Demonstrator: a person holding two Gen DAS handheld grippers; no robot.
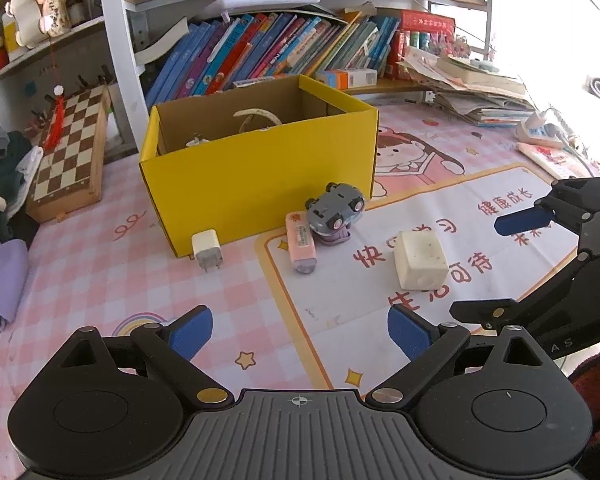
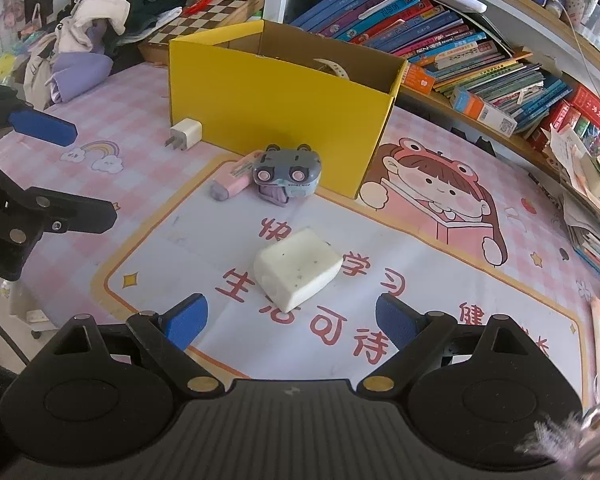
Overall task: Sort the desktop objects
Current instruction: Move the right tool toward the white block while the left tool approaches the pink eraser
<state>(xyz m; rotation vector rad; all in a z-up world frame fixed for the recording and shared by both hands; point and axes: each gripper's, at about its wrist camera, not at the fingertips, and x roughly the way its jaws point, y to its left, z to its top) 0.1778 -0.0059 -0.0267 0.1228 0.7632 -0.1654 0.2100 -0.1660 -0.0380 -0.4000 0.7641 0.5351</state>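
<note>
Right now the white speckled rectangular foam block [image 2: 296, 274] lies on the bench [image 2: 148, 264] just ahead of the right tongs [image 2: 290, 320], centred between their spread blue pads, its long axis slanting from near-left to far-right across the gap. The left tongs [image 1: 300, 332], also spread and empty, see it ahead and off to their right, so the right hand is nearer. Beyond the block lie an overturned grey toy car [image 2: 286, 178], a pink eraser stick [image 2: 232, 182] touching it, and a white plug charger [image 2: 186, 136]; behind them stands the open yellow cardboard box [image 2: 280, 96], some things already inside.
</note>
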